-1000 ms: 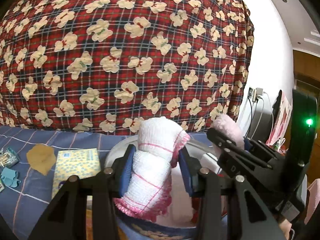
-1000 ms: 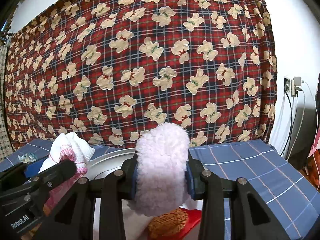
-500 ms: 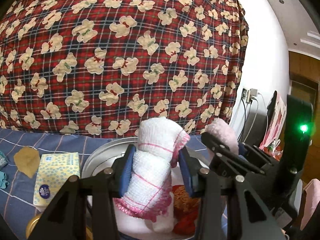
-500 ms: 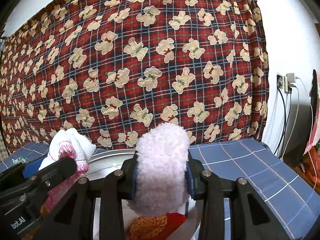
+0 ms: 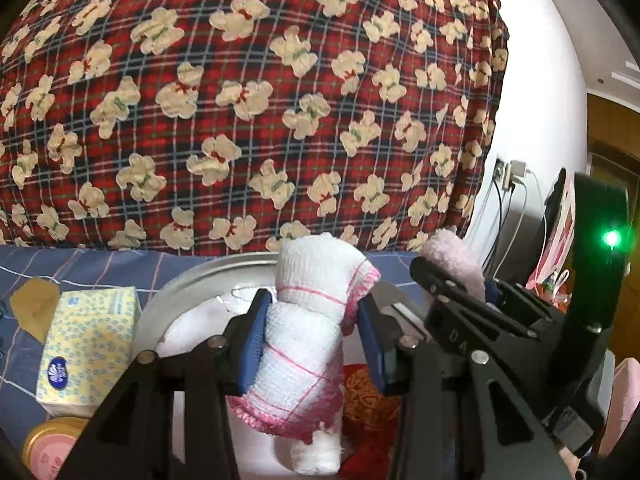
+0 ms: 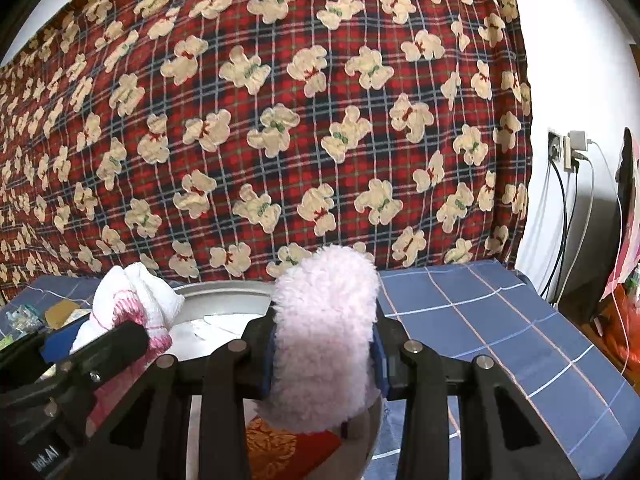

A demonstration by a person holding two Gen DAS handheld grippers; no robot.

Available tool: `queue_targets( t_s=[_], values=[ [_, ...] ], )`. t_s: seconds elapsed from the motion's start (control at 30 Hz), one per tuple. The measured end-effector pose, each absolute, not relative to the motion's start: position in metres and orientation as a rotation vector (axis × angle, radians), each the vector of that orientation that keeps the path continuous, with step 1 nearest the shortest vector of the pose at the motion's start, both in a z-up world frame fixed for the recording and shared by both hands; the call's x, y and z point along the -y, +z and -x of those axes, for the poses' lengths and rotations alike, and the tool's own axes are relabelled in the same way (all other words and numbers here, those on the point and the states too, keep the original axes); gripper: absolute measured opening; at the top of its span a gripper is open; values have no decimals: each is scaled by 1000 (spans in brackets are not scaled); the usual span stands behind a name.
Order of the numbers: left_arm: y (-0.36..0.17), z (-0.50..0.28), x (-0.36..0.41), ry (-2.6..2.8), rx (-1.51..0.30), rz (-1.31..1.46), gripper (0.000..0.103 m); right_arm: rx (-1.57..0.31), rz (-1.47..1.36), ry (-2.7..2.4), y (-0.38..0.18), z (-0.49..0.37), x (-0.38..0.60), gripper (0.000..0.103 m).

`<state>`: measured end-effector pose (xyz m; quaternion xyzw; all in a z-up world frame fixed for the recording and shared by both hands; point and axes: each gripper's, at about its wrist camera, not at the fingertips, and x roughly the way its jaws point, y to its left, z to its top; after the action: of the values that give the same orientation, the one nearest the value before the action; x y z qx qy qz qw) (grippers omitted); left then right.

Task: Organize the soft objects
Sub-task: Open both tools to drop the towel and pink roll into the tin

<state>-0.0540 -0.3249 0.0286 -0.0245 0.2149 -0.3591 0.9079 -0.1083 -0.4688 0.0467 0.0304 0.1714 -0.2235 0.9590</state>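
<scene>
My left gripper [image 5: 310,340] is shut on a rolled white towel with pink stitching [image 5: 308,320], held above a round metal basin [image 5: 192,284]. My right gripper [image 6: 324,356] is shut on a fluffy pale pink cloth [image 6: 326,332], held over the same basin [image 6: 224,292]. A red and gold fabric item [image 5: 368,396] lies in the basin under both grippers; it also shows in the right wrist view [image 6: 280,448]. The right gripper with the pink cloth [image 5: 452,260] shows at the right of the left wrist view. The white towel [image 6: 132,304] shows at the left of the right wrist view.
A yellow tissue pack [image 5: 88,340] and a pink-lidded jar [image 5: 52,440] sit left of the basin on the blue checked tablecloth [image 6: 500,340]. A red plaid teddy-bear blanket [image 5: 240,100] hangs behind. Cables and a wall socket [image 6: 568,152] are at the right.
Both grippers have risen and pulled back a little, each keeping its cloth. More of the basin, the red fabric, the tissue pack and the jar have come into view.
</scene>
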Motion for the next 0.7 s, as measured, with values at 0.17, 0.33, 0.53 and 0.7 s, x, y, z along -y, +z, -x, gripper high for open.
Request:
queue_targets(
  t_s=[0.17, 0.33, 0.53, 0.7],
  values=[
    [21, 51, 332, -712, -476, 20, 42, -383, -70, -452, 40, 103, 476, 40],
    [12, 44, 335, -660, -515, -8, 42, -445, -73, -437, 30, 92, 477, 40],
    [6, 40, 336, -629, -532, -37, 44, -478, -75, -422, 23, 87, 477, 52],
    [8, 42, 330, -595, -511, -36, 59, -462, -104, -396, 26, 90, 478, 64]
  ],
)
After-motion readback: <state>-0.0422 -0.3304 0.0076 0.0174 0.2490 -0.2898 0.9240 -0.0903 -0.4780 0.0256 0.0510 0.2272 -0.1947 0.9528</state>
